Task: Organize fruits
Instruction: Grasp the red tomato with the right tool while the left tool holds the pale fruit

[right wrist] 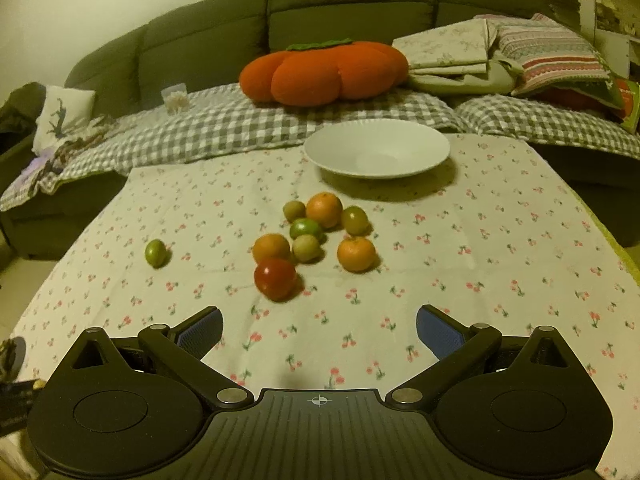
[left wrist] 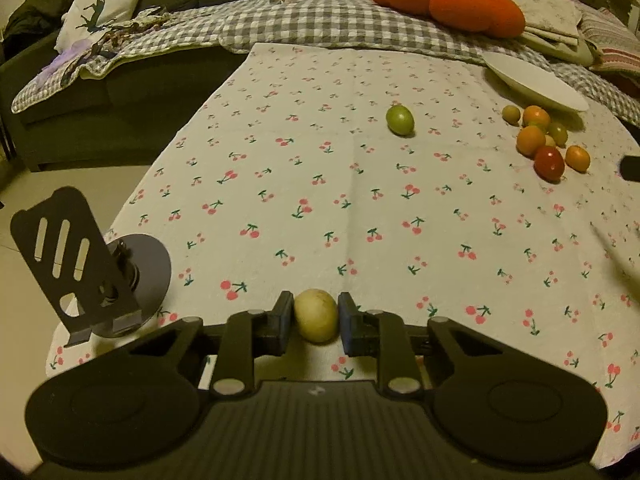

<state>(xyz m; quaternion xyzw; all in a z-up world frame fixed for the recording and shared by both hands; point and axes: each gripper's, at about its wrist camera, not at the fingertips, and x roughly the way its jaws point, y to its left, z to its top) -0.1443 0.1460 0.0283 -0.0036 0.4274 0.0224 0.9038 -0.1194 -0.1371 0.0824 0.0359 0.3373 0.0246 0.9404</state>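
Cherry-print cloth [right wrist: 500,240] covers the table before a dark sofa, and the left gripper [left wrist: 316,316] is clamped on a pale yellow-green fruit [left wrist: 316,314] low over the near edge. From it the white plate [left wrist: 536,80] lies far ahead and to the right. The right gripper [right wrist: 319,330], its jaws spread wide and holding nothing, is nearer, with the fruit cluster [right wrist: 316,236] straight ahead and the plate just beyond.

A table is covered by a cherry-print cloth [right wrist: 500,240]. On it rest a white plate [right wrist: 378,150] at the far edge, a cluster of small fruits [right wrist: 314,240], a lone green fruit [right wrist: 155,253] apart to their left, and a metal stand [left wrist: 92,268] at the near left corner.
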